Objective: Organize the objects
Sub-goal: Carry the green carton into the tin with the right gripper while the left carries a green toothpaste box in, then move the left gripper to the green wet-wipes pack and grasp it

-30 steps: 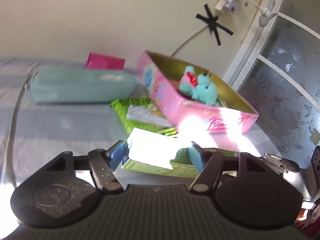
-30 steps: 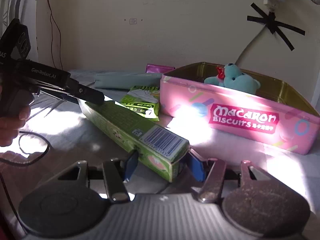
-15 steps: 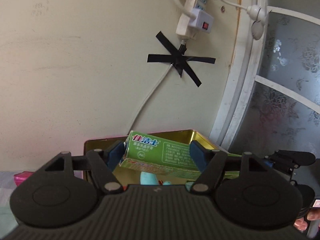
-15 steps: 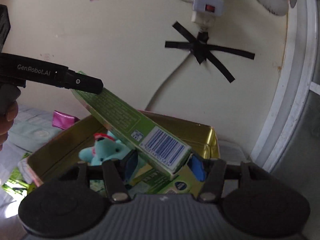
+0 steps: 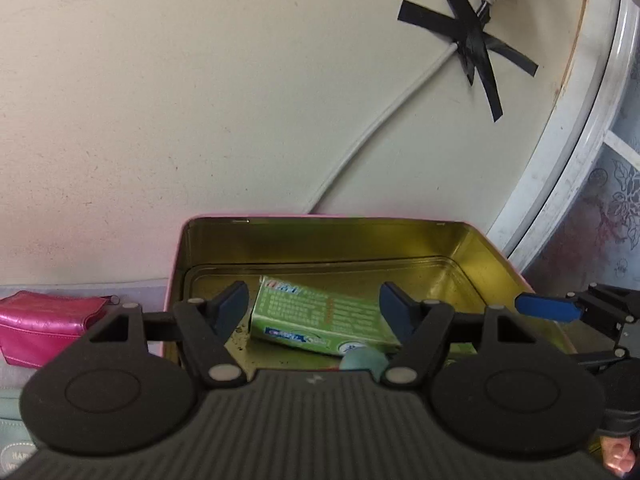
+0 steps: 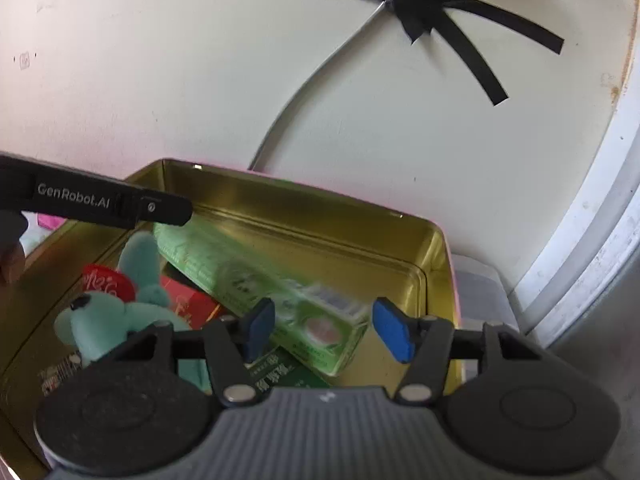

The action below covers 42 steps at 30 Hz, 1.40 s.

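Note:
A long green toothpaste box lies inside the pink biscuit tin with a gold interior; it also shows in the right wrist view, blurred. My left gripper is open above the box's near end, pads apart from it. My right gripper is open over the box's other end, not touching it. A teal plush bear with a red heart lies in the tin beside the box. The left gripper's finger crosses the right view.
A magenta pouch and a pale teal case lie left of the tin. The cream wall with a taped cable stands right behind it. A white door frame is at the right. A red packet lies in the tin.
Both grippers carried the green box from the table up over the tin, then opened. The box has dropped into the tin beside the bear.

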Tool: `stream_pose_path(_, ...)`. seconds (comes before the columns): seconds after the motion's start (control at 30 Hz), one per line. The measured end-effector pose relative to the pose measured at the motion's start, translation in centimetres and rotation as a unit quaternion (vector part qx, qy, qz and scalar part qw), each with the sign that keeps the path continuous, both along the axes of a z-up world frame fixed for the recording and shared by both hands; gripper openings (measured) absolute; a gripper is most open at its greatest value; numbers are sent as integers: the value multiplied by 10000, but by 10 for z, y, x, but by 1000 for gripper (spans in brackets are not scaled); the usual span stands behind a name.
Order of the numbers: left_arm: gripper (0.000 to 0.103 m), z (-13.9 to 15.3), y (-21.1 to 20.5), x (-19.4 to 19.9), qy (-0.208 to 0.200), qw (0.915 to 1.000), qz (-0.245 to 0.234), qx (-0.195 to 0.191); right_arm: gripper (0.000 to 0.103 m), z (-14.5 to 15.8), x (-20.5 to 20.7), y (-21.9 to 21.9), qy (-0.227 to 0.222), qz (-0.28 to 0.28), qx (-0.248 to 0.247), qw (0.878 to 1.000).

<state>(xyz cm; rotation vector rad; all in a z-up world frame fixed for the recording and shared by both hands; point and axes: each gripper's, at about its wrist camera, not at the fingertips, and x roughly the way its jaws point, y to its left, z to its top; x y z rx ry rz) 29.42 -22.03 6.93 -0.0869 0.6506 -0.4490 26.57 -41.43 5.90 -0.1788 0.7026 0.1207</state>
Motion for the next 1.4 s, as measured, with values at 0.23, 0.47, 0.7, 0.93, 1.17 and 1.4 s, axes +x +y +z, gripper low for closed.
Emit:
stream_pose_path(0.23,75,52,76,-121,-795,9936,-267,-762,55,43,-114,-2,-1263,58,882,9881)
stream_pose_path(0.47,75,-8,141,-219,-618,9980,37,103,56,-12,-245,51,-1462,591,1590,9746)
stream_pose_path(0.7,75,-66,180,-239,60,9977,537,399,55,-53,-265,108,-501,608,1642,9833)
stream_pose_path(0.93,75,-80,180,-254,-399,9923,720,920,56,-67,-270,137,-375,539,1024,9926)
stream_pose_path(1.17,77,-80,177,-259,-426,9905,864,984,58,-70,-271,147,-417,533,666,9955)
stream_pose_path(1.4,80,-80,179,-258,-406,9903,916,964,60,-69,-269,146,-378,486,715,9955)
